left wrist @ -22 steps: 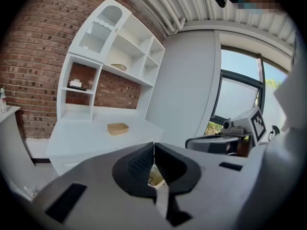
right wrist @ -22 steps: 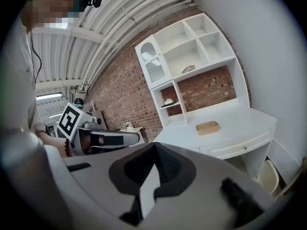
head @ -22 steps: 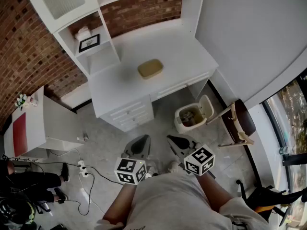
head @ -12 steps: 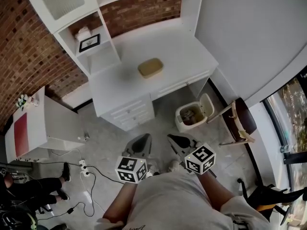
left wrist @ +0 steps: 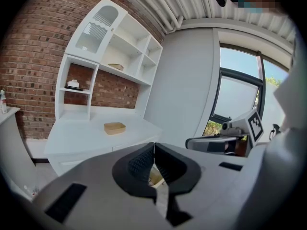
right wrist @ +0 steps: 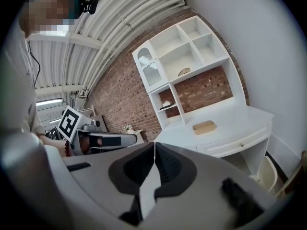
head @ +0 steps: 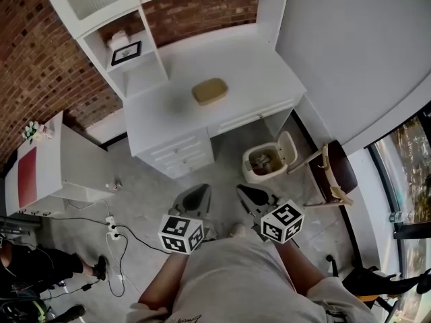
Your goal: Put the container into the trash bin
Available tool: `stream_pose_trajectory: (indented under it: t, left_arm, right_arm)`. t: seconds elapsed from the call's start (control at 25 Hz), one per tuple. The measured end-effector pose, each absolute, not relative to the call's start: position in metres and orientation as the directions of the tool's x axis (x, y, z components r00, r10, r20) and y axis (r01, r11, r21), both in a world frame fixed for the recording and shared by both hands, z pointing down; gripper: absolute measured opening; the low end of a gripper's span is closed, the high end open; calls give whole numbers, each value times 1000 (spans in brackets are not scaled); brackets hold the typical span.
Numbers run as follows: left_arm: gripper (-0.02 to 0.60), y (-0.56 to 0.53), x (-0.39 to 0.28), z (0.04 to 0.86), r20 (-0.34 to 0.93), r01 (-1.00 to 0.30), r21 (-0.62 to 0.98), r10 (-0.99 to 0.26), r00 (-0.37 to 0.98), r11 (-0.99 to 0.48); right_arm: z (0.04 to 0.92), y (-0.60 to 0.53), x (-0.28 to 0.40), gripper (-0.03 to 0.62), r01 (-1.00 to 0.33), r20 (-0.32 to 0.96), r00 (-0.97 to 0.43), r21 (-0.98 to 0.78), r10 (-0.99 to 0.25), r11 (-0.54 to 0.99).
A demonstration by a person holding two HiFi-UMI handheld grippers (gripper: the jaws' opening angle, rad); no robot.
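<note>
The container (head: 209,91) is lying on the white desk (head: 256,79), out in the open middle of the top, with nothing touching it. The trash bin (head: 269,161) is standing on the floor by the desk's right end, its lid tipped back and its mouth showing.

Both tools are hanging low in front of the person, well apart from the desk. The left gripper (head: 199,195) is keeping its fingers (left wrist: 139,162) clenched tip to tip on nothing, and the right gripper (head: 246,194) is doing the same: fingers (right wrist: 170,164) pressed together, empty.

The container is lying ahead of and above both grippers, between their two lines of aim. In the left gripper view it is showing a little to the left of the fingers, and in the right gripper view rather further to the right. So the left gripper is looking slightly better lined up with it, while the bin is sitting on the right gripper's side. The container's long axis is running roughly along the desk's length, across the line of approach, so fingers coming straight in would likely be closing across its short width once they are released.
</note>
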State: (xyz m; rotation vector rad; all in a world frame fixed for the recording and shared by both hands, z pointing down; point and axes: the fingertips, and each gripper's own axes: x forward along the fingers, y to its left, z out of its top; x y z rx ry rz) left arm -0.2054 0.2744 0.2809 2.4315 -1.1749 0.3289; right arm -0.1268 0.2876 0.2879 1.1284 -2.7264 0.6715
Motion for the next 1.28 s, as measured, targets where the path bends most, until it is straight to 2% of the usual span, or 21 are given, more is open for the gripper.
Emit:
stream_pose_trajectory:
  t: [0.76, 1.28]
  left_arm:
    - [17, 259, -190, 294, 372, -828, 274, -740, 560, -490]
    - [17, 114, -218, 304, 359, -799, 296, -714, 601, -524]
  right_arm:
    - [318, 277, -104, 28, -644, 291, -763, -409, -576, 646]
    - [320, 134, -137, 28, -674, 300, -738, -378, -604, 635]
